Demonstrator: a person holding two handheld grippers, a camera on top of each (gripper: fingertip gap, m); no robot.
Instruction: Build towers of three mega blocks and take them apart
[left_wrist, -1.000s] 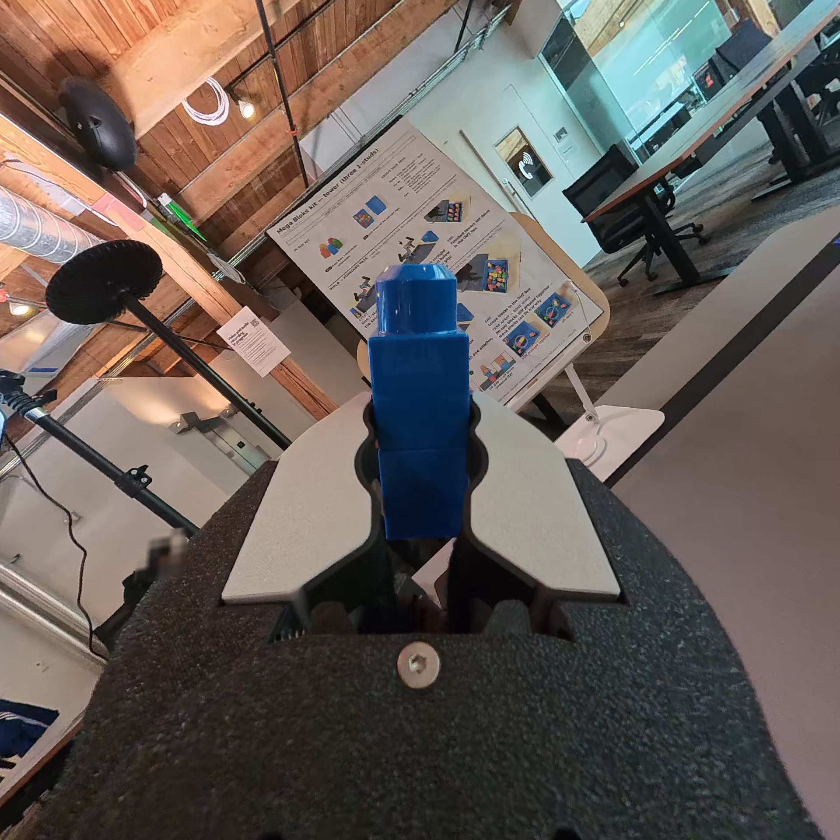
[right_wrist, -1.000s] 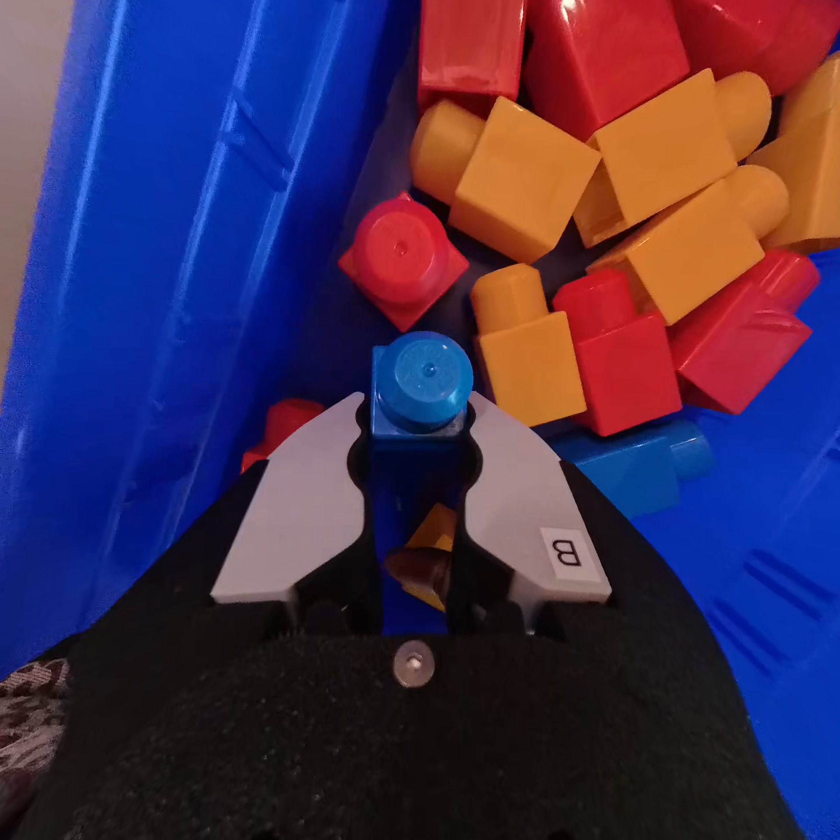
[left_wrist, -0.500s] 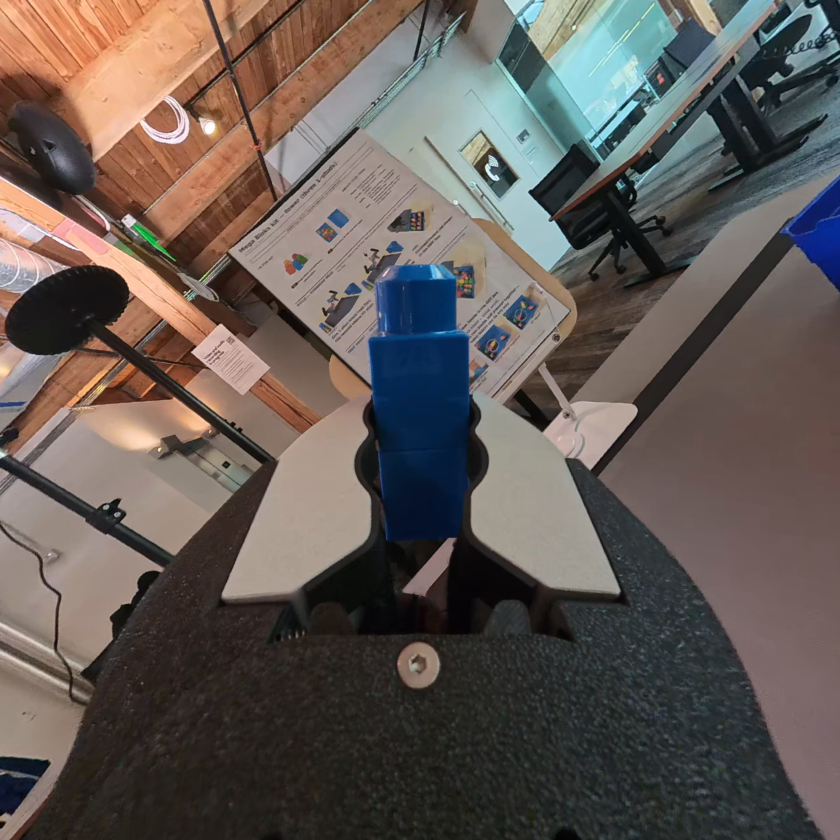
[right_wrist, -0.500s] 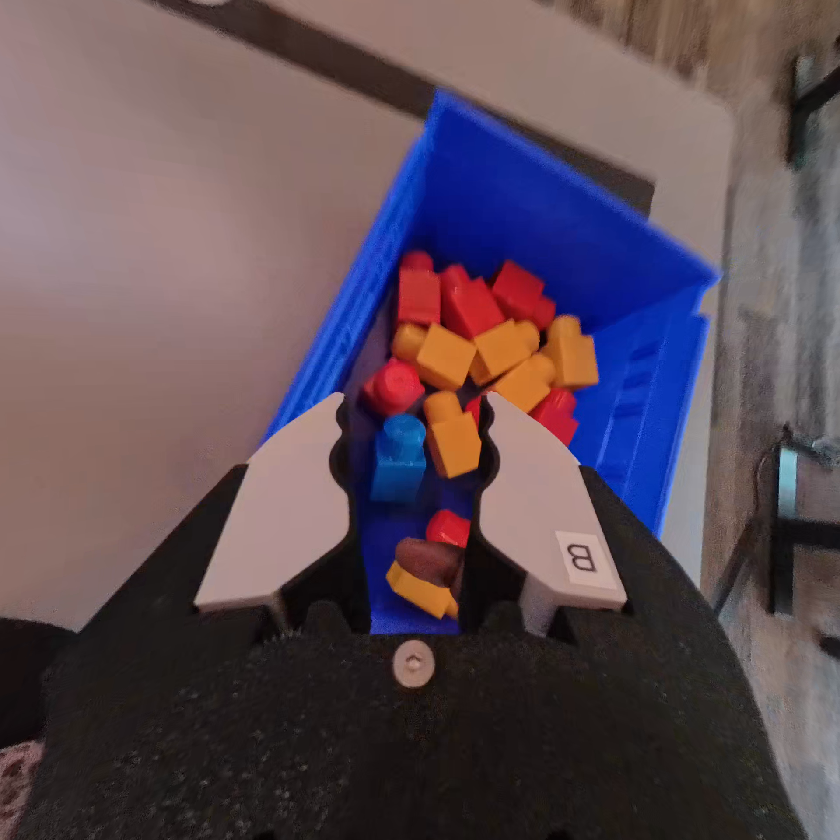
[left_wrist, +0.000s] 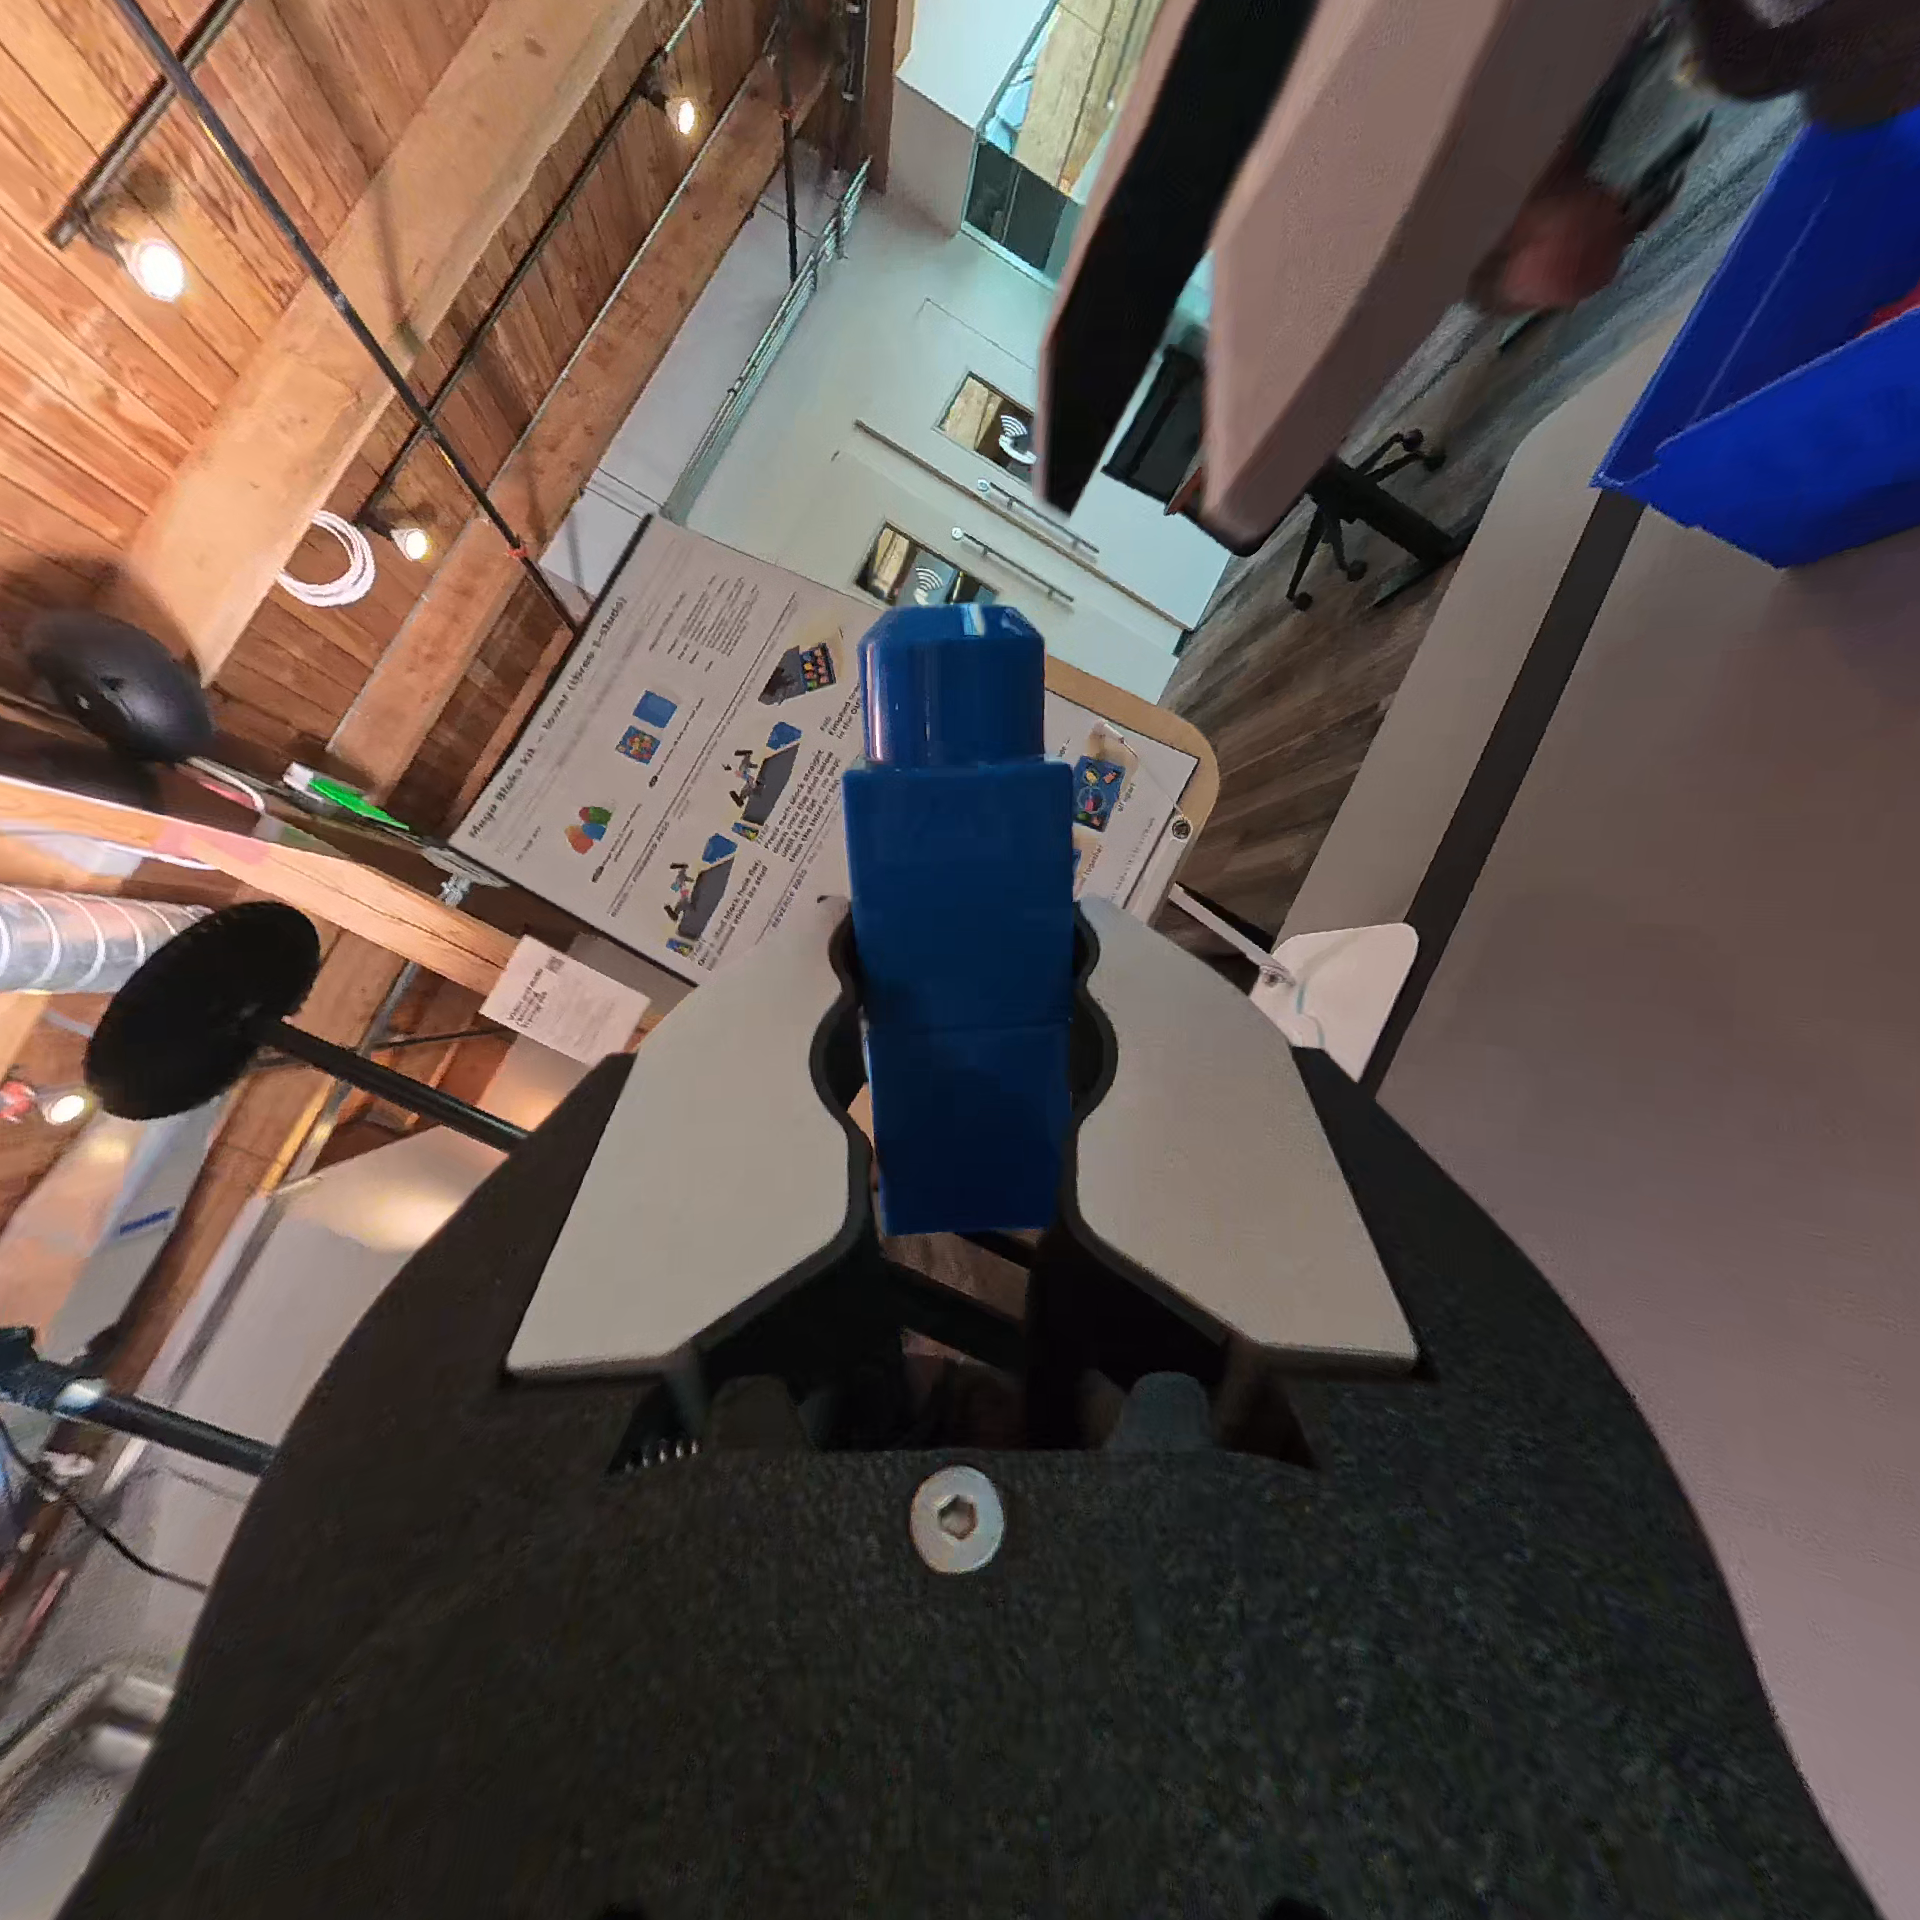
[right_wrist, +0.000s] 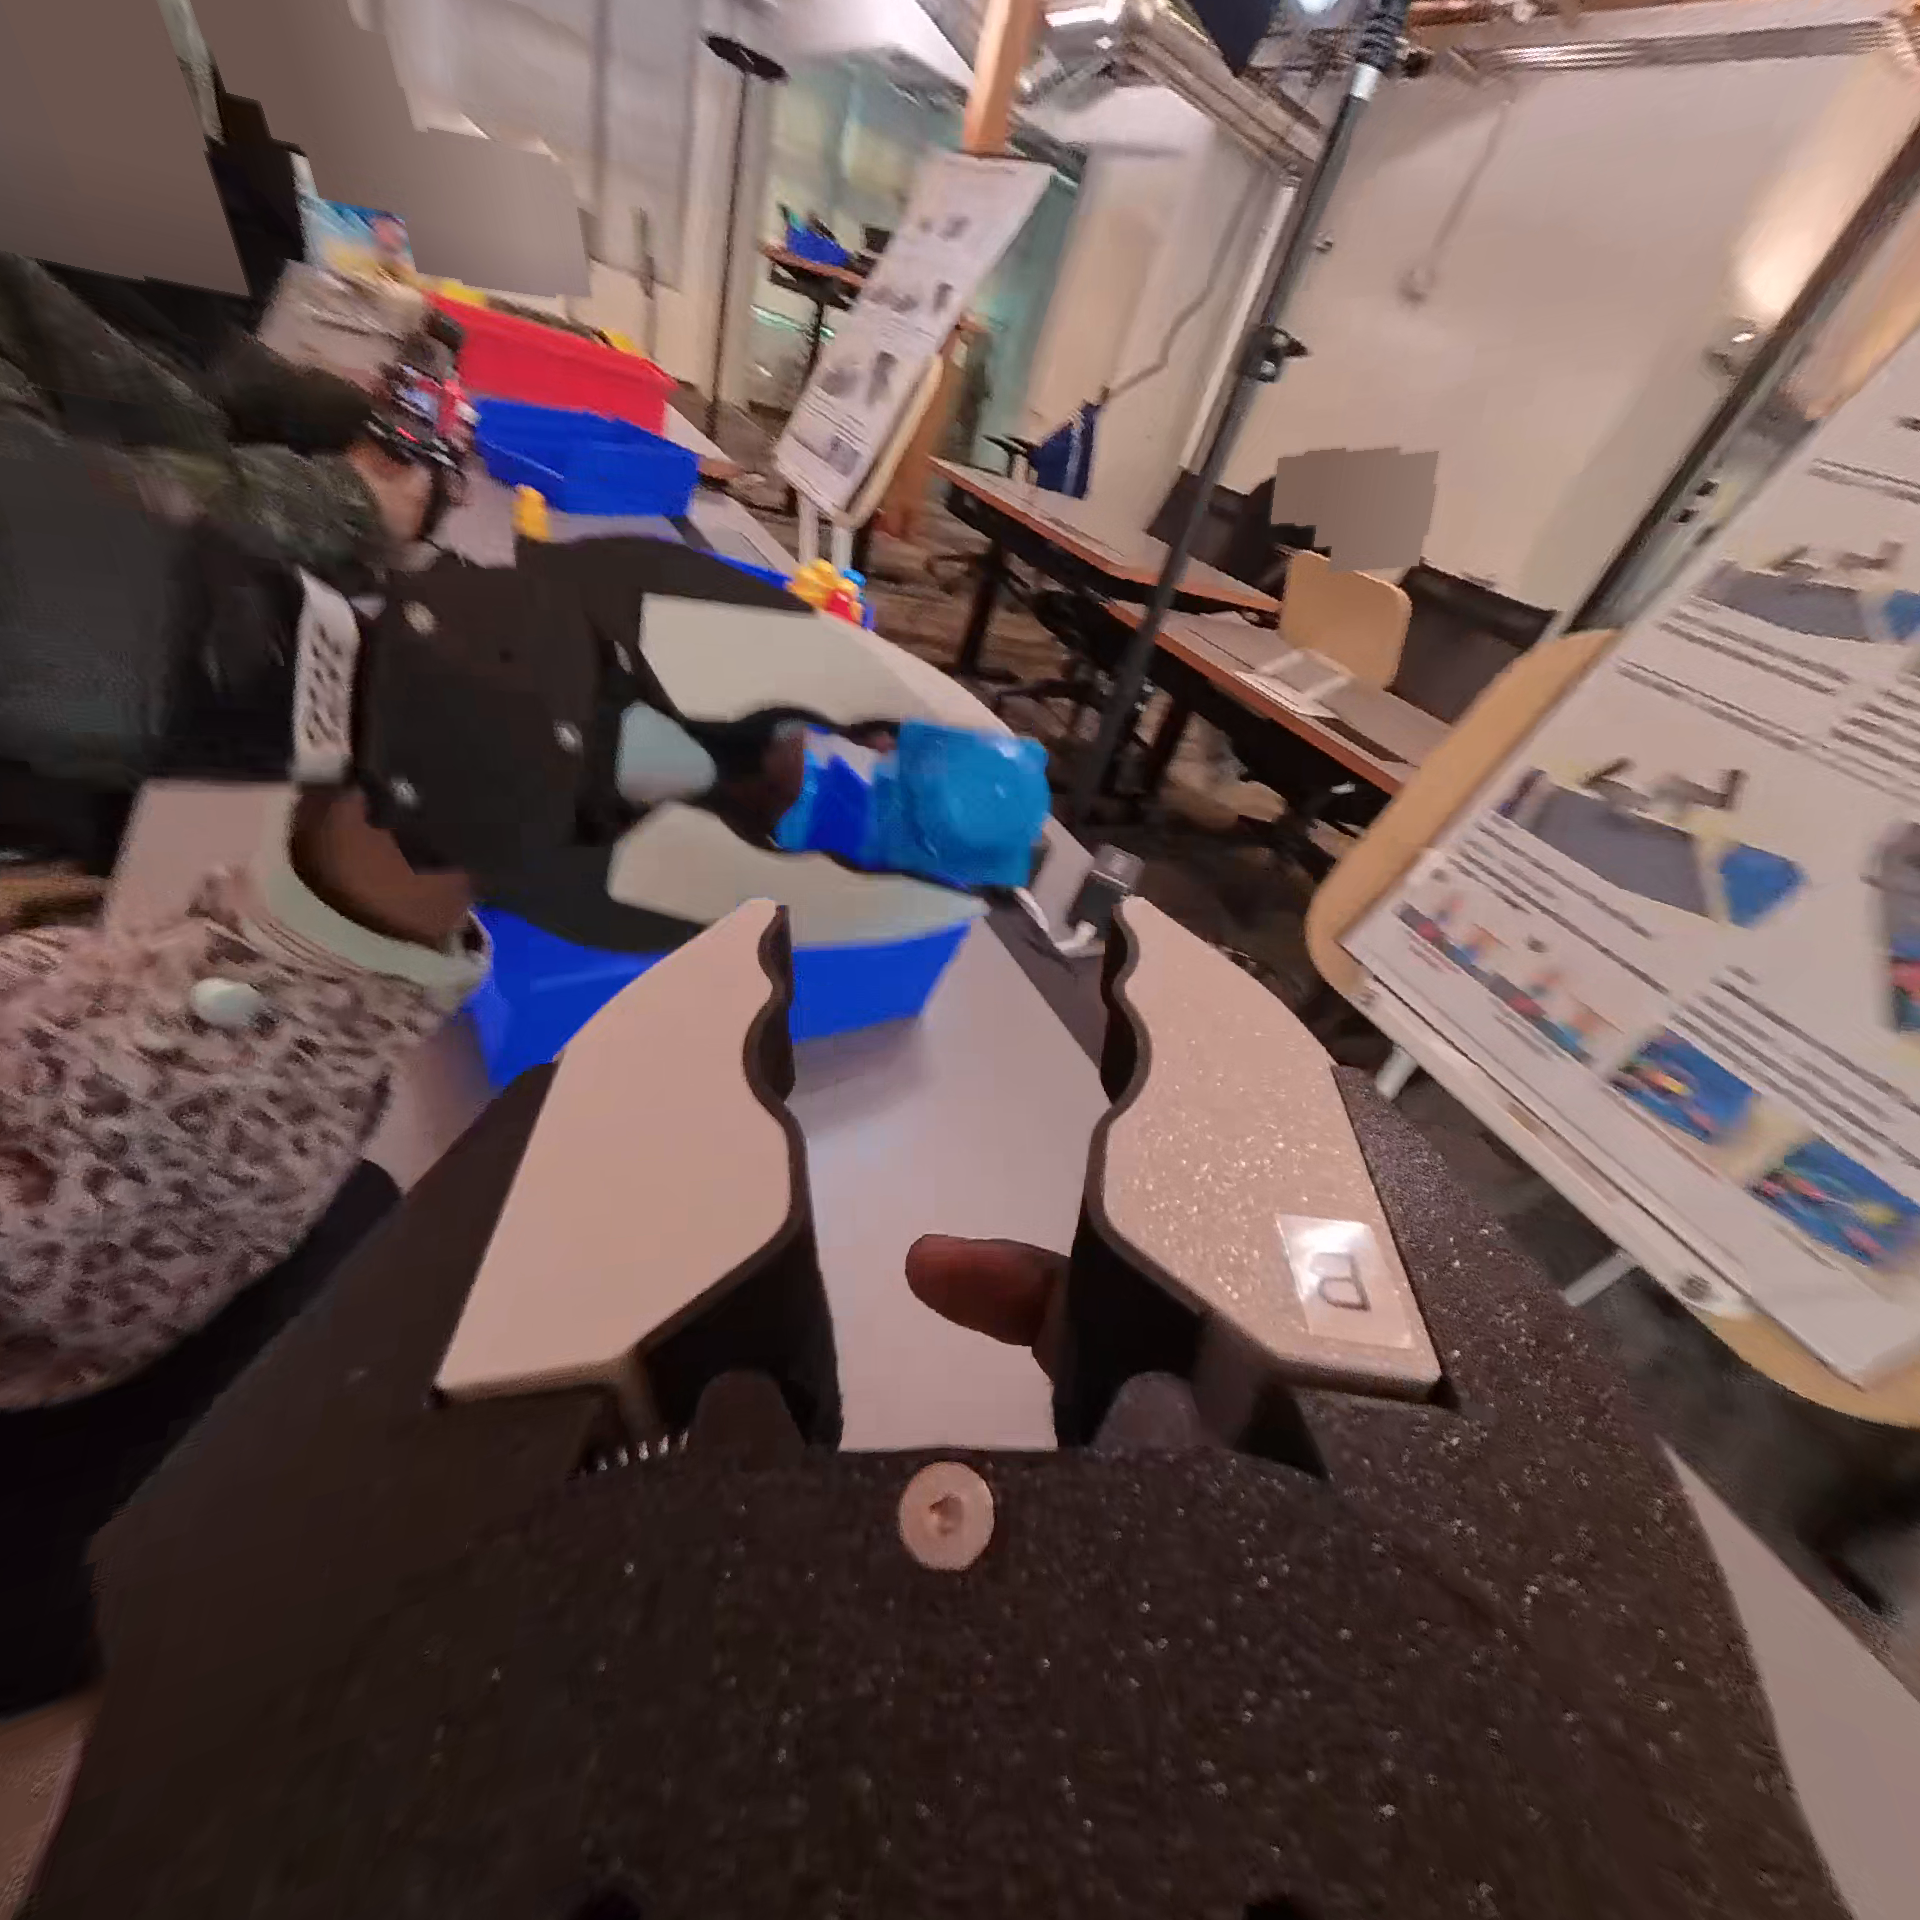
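I have the bench (right_wrist: 935, 1122) running grey beneath both tools, with a blue bin (left_wrist: 1808, 416) standing on it off to the right of the left claw and beside the instruction board (left_wrist: 727, 769).

The left claw (left_wrist: 961, 1023) is clamped on a blue stack (left_wrist: 956, 935) of 2 blocks. The jaws grip across the seam between them, so both bodies are pinched. The stack's long axis runs straight out along the fingers, stud end foremost and clear of the tips.

The right claw (right_wrist: 945, 1029) is wide apart and carries nothing; only bench shows between its fingers.

The relation that governs the coming move: in the right wrist view the left tool lies ahead and to the left, lying crosswise, with the stack's stud end pointing to the right of that frame, just above and left of the right fingertips. The stack axis is therefore roughly square to the right claw's reach. The exposed block is the only free grip.

My judgement: this is the dismantling phase, and the right claw must close on the protruding block and draw it off along the stack's axis. A skewed pull risks wrenching both blocks from the left grip.
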